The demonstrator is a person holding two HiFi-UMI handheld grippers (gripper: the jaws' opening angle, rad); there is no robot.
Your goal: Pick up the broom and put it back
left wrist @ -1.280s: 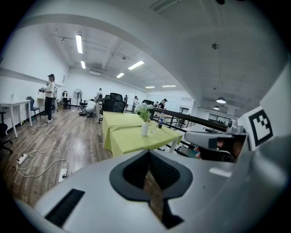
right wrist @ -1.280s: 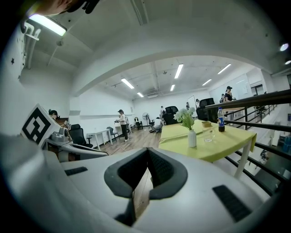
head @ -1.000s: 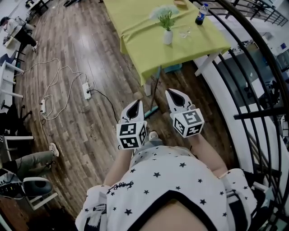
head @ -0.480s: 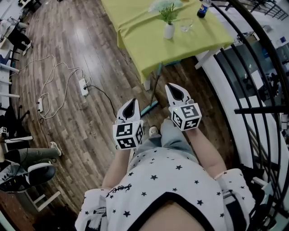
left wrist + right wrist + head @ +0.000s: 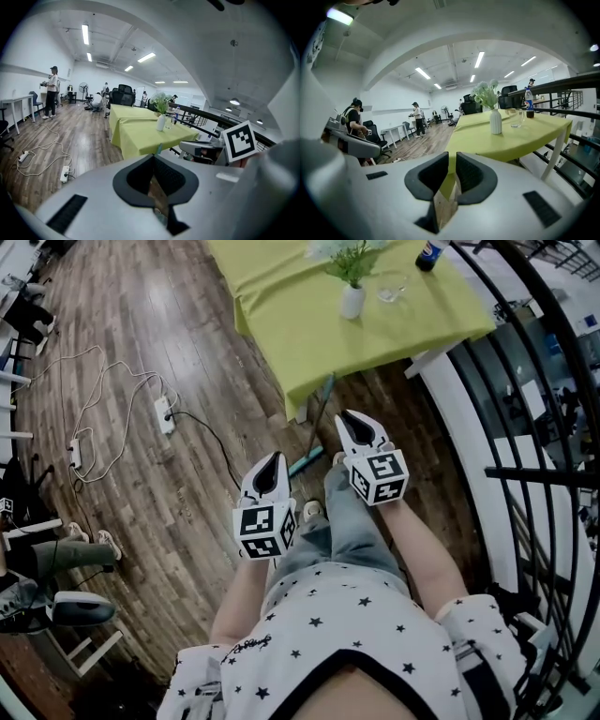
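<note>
At the near edge of the green-clothed bench point(image 5: 375, 329), the broom point(image 5: 307, 463) is seen propped: a thin dark handle runs down to a teal head set on the wooden floor point(image 5: 187, 484). The left hand-held gripper point(image 5: 276, 459) is closed and empty. The right hand-held gripper point(image 5: 349, 418), just beside the broom, has just been opening; nothing is held in its narrow gap.

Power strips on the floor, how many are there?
2. One power strip lies left of the green table; the other lies farther left. Furniture may hide more.
</note>
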